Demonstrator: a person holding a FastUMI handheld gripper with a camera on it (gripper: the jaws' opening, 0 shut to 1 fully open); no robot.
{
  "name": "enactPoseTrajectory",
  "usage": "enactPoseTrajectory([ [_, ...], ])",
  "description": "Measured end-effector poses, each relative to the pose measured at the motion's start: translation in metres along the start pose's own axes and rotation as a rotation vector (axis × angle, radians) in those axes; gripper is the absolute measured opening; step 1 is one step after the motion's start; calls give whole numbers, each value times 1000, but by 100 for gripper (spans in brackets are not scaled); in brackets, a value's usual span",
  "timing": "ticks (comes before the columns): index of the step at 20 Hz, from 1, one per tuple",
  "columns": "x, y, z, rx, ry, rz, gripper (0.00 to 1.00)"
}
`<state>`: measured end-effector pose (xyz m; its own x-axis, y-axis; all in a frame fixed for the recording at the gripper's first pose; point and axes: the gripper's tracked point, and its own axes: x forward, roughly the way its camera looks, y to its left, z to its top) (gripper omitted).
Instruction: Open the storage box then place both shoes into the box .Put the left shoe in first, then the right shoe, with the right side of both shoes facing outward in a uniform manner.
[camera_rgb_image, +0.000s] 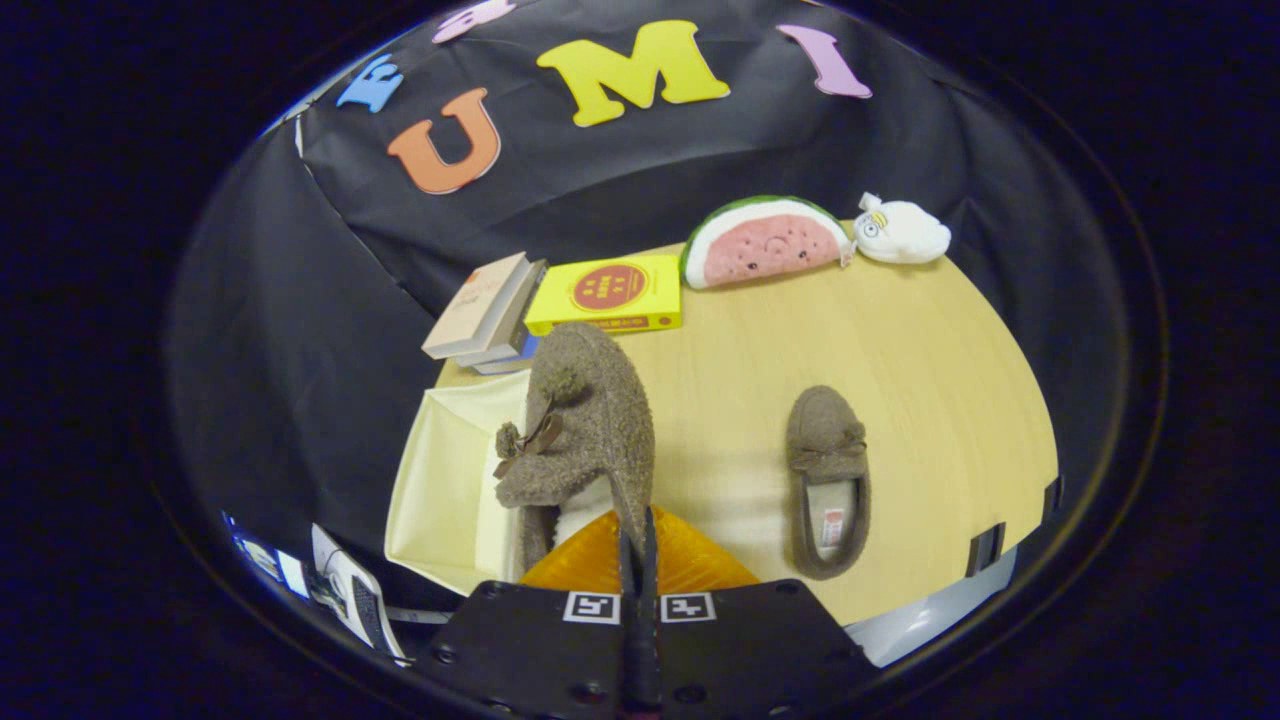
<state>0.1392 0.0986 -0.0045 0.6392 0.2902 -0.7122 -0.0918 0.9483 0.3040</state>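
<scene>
Stacked books (487, 318), yellow box (608, 295), watermelon plush (765, 242), white plush (902, 232) along table (930, 400) back.

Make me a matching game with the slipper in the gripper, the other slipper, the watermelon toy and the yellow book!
Things:
1. held slipper
2. second slipper
3. watermelon plush
4. yellow book

Places:
A. at the table's far edge, beside the white plush
B. pinched by the gripper, over the open cream box
C. next to the stacked books
D. lying flat on the table

Pairs: 1-B, 2-D, 3-A, 4-C
</scene>
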Motion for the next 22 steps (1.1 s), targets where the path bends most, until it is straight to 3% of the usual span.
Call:
enactPoseTrajectory([
  [6,-4,86,0,-31,-43,47,0],
  [13,75,155,-32,-21,-1,20,0],
  [22,170,174,-97,23,134,-50,0],
])
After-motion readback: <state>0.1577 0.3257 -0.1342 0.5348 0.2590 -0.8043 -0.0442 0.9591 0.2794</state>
